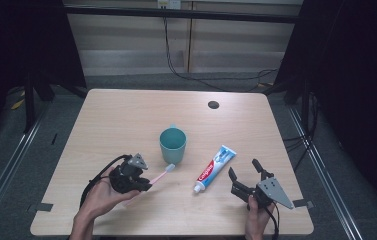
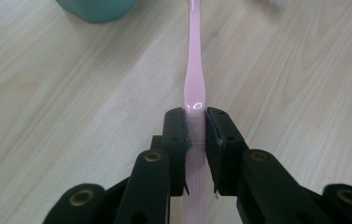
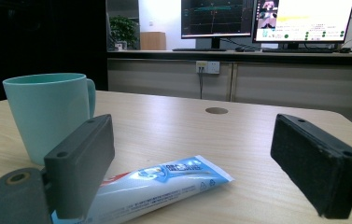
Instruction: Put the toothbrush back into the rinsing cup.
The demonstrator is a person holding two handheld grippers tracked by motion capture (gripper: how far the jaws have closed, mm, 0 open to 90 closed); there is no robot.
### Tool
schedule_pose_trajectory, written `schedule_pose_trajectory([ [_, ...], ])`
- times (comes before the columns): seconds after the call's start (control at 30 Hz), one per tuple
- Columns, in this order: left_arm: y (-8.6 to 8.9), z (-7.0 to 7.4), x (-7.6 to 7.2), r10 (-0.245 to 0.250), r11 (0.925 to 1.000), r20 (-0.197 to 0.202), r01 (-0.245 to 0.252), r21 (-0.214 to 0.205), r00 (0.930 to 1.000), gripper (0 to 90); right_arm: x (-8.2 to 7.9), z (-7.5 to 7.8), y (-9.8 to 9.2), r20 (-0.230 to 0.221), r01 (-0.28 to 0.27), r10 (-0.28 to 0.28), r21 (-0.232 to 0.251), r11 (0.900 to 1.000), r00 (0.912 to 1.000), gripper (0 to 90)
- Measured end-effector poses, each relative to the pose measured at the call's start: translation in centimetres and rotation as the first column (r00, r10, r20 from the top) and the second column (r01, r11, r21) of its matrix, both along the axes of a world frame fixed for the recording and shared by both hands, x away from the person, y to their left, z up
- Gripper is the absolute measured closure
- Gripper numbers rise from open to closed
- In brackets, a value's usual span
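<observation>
A pink toothbrush (image 1: 159, 175) is clamped by its handle in my left gripper (image 1: 146, 184), which is shut on it at the table's front left. In the left gripper view the pink toothbrush (image 2: 194, 70) runs up from between the two black pads toward the teal cup (image 2: 96, 9). Its head lies just in front of the teal cup (image 1: 172, 144) at the table's middle. A toothpaste tube (image 1: 215, 168) lies to the cup's right. My right gripper (image 1: 245, 170) stands open just right of the tube, whose blue end (image 3: 164, 184) lies low between the jaws in the right gripper view, untouched.
The wooden table (image 1: 126, 115) has a round cable hole (image 1: 213, 104) at its back right. Tape marks sit at both front corners. Dark floor, rails and cables surround the table. Monitors stand on a far bench (image 3: 267, 21).
</observation>
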State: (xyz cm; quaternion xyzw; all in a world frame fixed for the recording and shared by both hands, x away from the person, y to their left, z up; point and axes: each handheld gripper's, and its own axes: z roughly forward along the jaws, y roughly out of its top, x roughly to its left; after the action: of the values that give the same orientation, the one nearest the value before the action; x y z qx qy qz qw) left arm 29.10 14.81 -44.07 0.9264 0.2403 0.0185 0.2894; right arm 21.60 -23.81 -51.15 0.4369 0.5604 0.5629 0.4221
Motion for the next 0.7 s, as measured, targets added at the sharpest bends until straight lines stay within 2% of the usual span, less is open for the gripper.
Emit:
schedule_pose_trajectory([
  [0.2, 0.7, 0.7, -0.4, 0.011, 0.9966, 0.035, -0.008, -0.082, 0.9993, 78.7, 0.0, 0.0, 0.0, -0.001, 0.0, 0.0, -0.001, 1.0, 1.0, 12.9],
  [0.27, 0.8, 0.8, -0.3, 0.015, 0.9939, 0.023, -0.013, -0.11, 0.9996, 78.7, 0.0, 0.0, 0.0, 0.0, 0.001, -0.001, -0.001, 1.0, 1.0, 12.9],
  [0.43, 1.1, 1.0, -0.4, 0.027, 0.9833, 0.059, -0.016, -0.181, 0.9979, 78.7, 0.0, 0.0, 0.0, 0.0, 0.001, -0.001, -0.001, 1.0, 1.0, 12.9],
  [0.53, 1.3, 1.3, -0.5, 0.03, 0.9778, 0.081, -0.012, -0.209, 0.9963, 78.7, 0.0, 0.0, 0.0, -0.001, 0.001, -0.001, 0.0, 1.0, 1.0, 12.9],
  [0.63, 1.6, 1.6, -0.5, 0.057, 0.9657, 0.111, -0.026, -0.258, 0.9922, 78.7, 0.0, 0.0, 0.0, 0.0, 0.001, -0.001, -0.001, 1.0, 1.0, 12.9],
  [0.7, 1.9, 1.7, -0.3, 0.067, 0.95, 0.105, -0.031, -0.311, 0.9922, 78.7, 0.0, 0.0, 0.0, -0.001, 0.0, 0.0, 0.0, 1.0, 1.0, 13.0],
])
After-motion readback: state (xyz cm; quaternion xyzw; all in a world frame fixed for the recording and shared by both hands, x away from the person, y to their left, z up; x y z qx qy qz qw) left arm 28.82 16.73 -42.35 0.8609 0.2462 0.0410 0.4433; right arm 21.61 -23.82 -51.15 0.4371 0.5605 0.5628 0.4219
